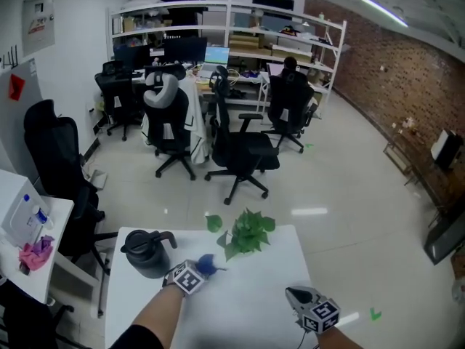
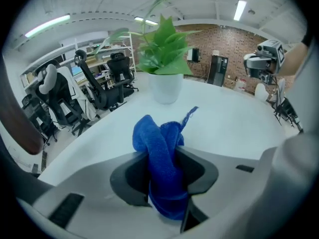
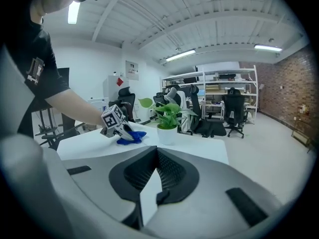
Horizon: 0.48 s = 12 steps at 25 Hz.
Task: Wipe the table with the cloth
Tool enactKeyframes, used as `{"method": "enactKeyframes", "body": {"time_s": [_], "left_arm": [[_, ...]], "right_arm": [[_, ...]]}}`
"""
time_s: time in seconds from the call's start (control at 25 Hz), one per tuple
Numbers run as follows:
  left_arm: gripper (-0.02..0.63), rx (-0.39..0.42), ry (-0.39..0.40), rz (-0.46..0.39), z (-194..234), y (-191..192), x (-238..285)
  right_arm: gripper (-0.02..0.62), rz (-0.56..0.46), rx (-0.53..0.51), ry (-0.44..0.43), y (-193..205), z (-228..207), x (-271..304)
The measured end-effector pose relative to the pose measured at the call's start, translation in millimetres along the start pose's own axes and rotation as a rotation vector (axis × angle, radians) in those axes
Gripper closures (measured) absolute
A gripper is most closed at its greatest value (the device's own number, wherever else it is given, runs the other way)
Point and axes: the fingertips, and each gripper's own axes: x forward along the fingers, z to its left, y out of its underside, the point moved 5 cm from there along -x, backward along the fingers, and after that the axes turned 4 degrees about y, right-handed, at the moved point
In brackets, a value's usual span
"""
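White rectangular counter (image 1: 247, 304) carries everything. Leafy green plant in a white pot (image 1: 247, 235) stands at the far edge, abt midway along. Dark grey lidded jug w/ side handle (image 1: 147, 253) sits near the far-left corner, well apart from the plant. Left hand-held gripper (image 1: 199, 270) points down btwn jug & plant, jaws narrow, clamped on the cloth. Right hand-held gripper (image 3: 157, 151) hangs over the near-right part, by the right edge, jaws together, nothing in them. Blue terry cloth (image 2: 160, 148), bunched up, sticks out past the left jaws and looks to rest on the counter, near the pot.
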Motion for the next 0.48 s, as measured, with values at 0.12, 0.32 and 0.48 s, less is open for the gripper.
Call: {"method": "enactKeyframes", "body": {"time_s": [0.12, 0.32, 0.48], "left_arm": [[0.487, -0.023, -0.024, -0.008, 0, -4, -2], [0.488, -0.019, 0.020, 0.077, -36, 17, -17], [0.488, -0.068, 0.093, 0.021, -72, 39, -52]], "right_arm": [[0.581, 0.022, -0.015, 0.021, 2, 0, -15], [0.581, 0.014, 0.004, 0.034, 5, 8, -31], [0.581, -0.018, 0.021, 0.033, -4, 27, -42]]}}
